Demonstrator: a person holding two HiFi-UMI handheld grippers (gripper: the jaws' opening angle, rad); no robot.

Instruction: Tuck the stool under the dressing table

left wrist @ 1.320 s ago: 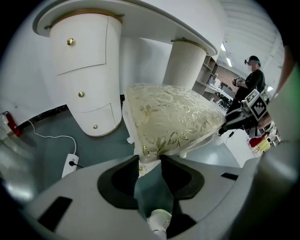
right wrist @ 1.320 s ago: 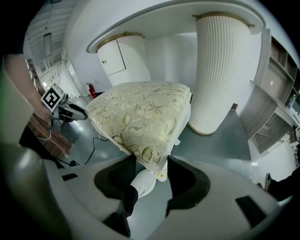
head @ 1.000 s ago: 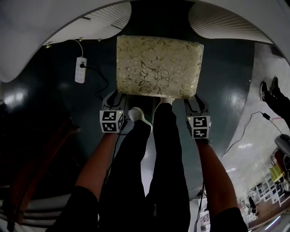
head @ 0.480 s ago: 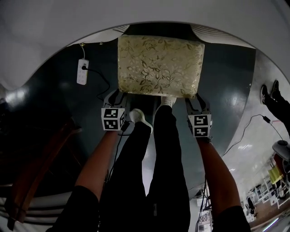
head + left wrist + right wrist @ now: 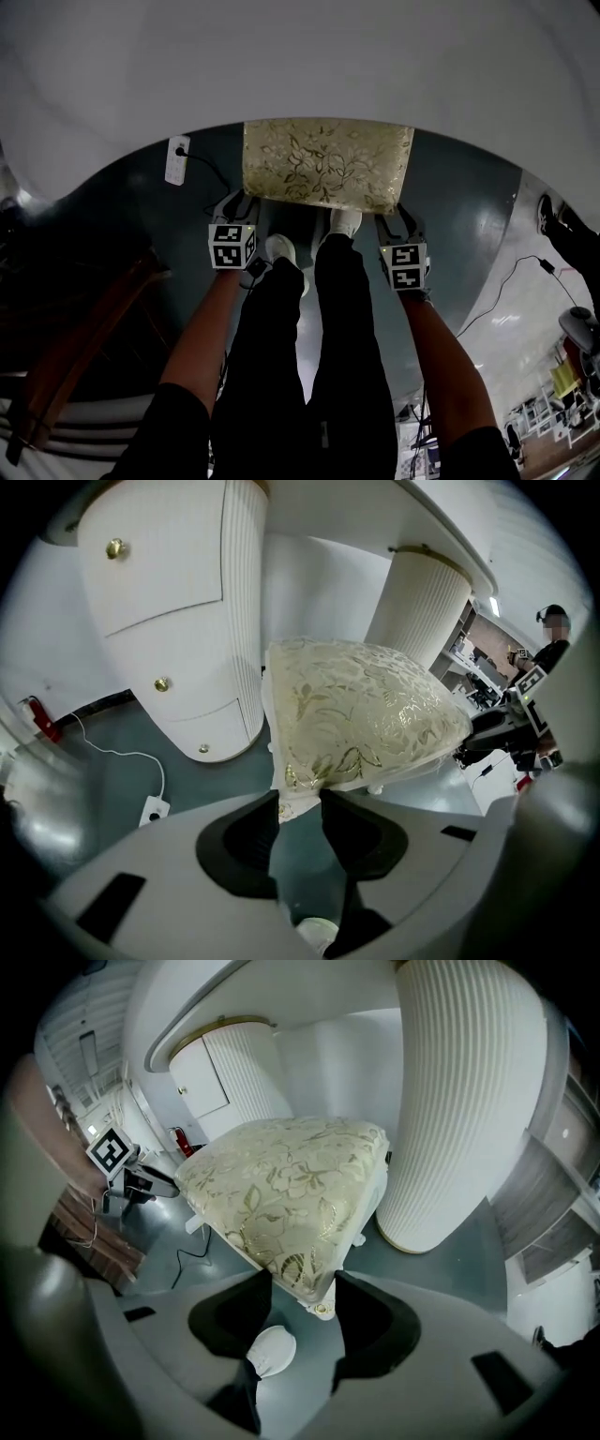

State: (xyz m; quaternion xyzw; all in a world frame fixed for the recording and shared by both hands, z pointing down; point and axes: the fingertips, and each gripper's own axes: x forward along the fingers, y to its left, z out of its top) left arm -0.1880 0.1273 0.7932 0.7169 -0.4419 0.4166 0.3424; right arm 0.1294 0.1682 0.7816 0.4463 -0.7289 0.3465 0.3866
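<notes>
The stool (image 5: 326,163) had slid further under the dressing table (image 5: 281,75); left tongs (image 5: 238,201) and right tongs (image 5: 399,218) clamped its corners; pushing onward ahead probably remained.

stool (image 5: 326,163) seat: cream cloth is seen, woven with a gold leaf pattern, faintly sheened | dressing table (image 5: 281,66): white top is seen smooth | pedestals (image 5: 464,1091): finely ribbed, matt | knobs (image 5: 115,547): shiny brass-coloured metal | floor (image 5: 459,206): dark, glossy, lights are reflected
</notes>
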